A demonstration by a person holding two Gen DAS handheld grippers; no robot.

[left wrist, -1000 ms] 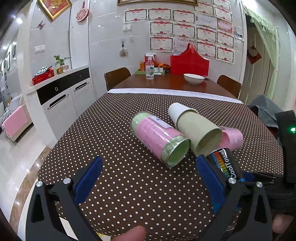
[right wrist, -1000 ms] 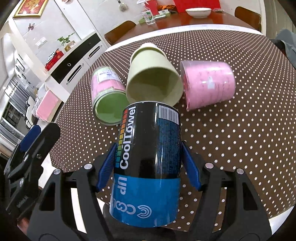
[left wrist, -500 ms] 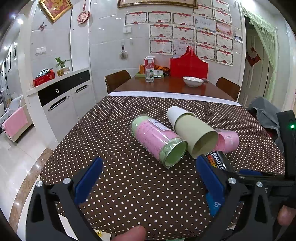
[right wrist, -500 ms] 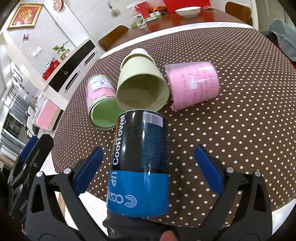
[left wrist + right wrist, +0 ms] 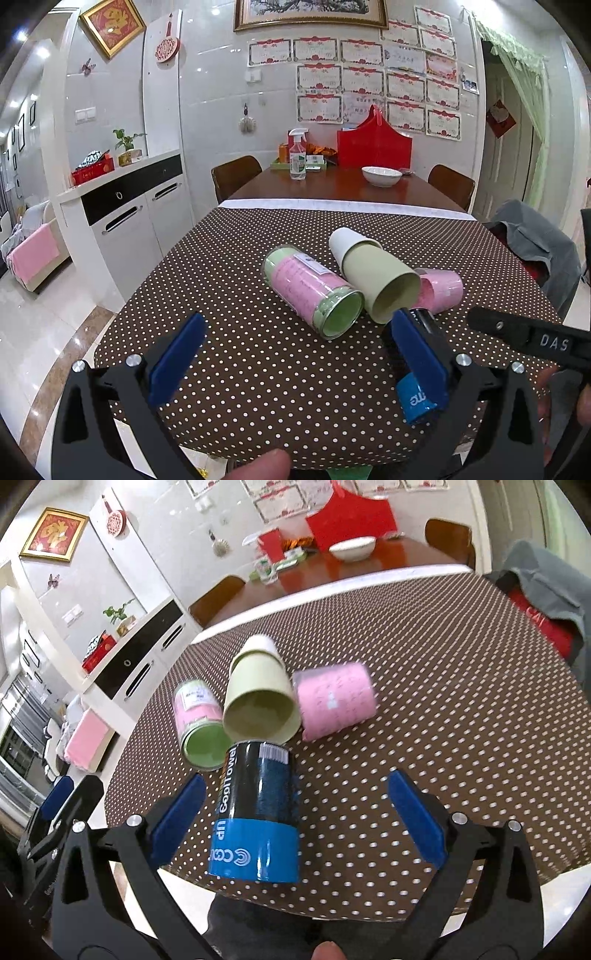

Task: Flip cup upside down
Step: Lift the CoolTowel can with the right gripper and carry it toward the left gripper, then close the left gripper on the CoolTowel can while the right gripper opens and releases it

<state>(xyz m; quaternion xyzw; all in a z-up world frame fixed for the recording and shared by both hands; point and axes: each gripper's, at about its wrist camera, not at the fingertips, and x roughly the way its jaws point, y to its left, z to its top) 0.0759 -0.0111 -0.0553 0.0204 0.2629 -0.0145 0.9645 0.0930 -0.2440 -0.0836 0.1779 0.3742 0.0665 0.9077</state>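
Note:
A black and blue CoolTowel can [image 5: 255,812] stands on the dotted tablecloth near the front edge, between the wide-open fingers of my right gripper [image 5: 295,812], which do not touch it. In the left wrist view the can [image 5: 417,387] is partly hidden behind my left gripper's right finger. A beige cup [image 5: 258,705] lies on its side, mouth toward me, also in the left wrist view [image 5: 376,280]. My left gripper [image 5: 295,358] is open and empty.
A pink and green can [image 5: 314,291] and a pink cup [image 5: 334,701] lie on their sides beside the beige cup. The brown dotted tablecloth [image 5: 258,369] ends just below the grippers. A grey jacket [image 5: 535,251] hangs on a chair at right.
My right gripper has opened and let go of the black and blue can, then drawn back. The can now stands free on the cloth. My left gripper has drawn back a little.

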